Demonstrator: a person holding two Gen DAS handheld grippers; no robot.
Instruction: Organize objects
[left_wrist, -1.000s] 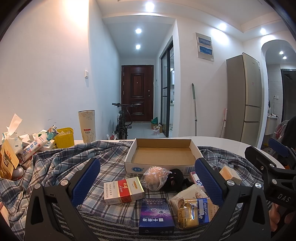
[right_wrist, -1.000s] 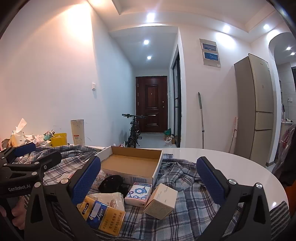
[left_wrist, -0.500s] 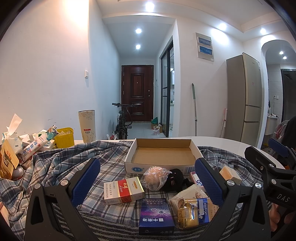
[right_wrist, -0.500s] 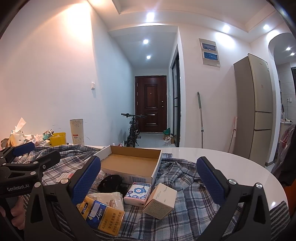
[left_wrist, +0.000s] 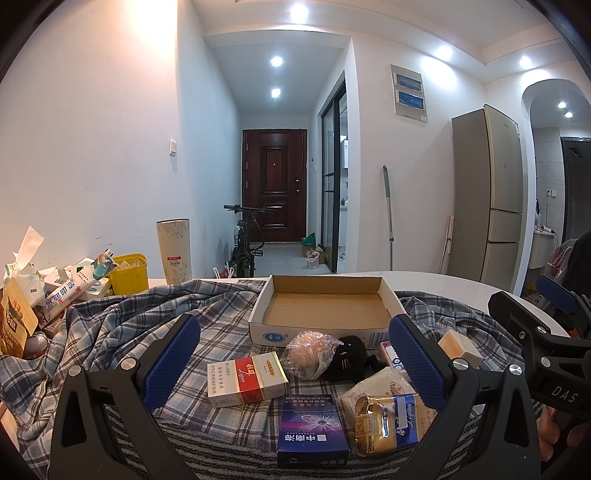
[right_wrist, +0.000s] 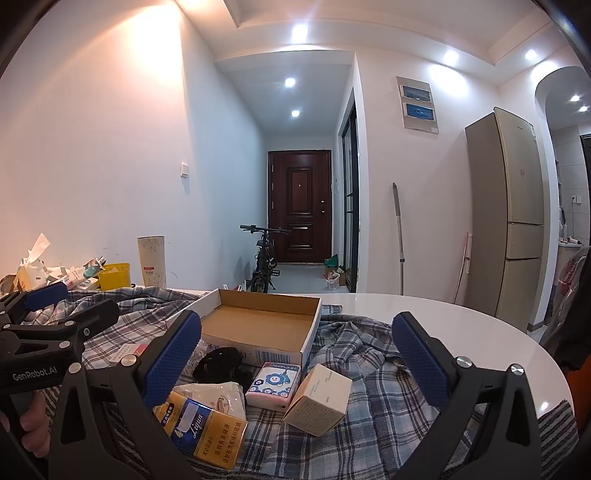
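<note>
An empty cardboard box (left_wrist: 325, 310) (right_wrist: 258, 325) sits on a plaid cloth. In front of it lie a red-and-white carton (left_wrist: 246, 378), a blue carton (left_wrist: 313, 432), a gold-and-blue pack (left_wrist: 391, 419) (right_wrist: 205, 424), a bagged bun (left_wrist: 310, 352), a black plush (left_wrist: 349, 358) (right_wrist: 218, 363), a pink tissue pack (right_wrist: 273, 384) and a beige box (right_wrist: 319, 400). My left gripper (left_wrist: 295, 369) is open and empty above the cartons. My right gripper (right_wrist: 295, 369) is open and empty above the tissue pack and beige box.
A clutter of packets (left_wrist: 44, 295), a yellow tub (left_wrist: 127, 275) and a tall patterned cylinder (left_wrist: 173, 254) stand at the table's left back. The white round table (right_wrist: 443, 325) is bare at the right. A fridge (left_wrist: 487, 192) and a bicycle (left_wrist: 245, 236) stand beyond.
</note>
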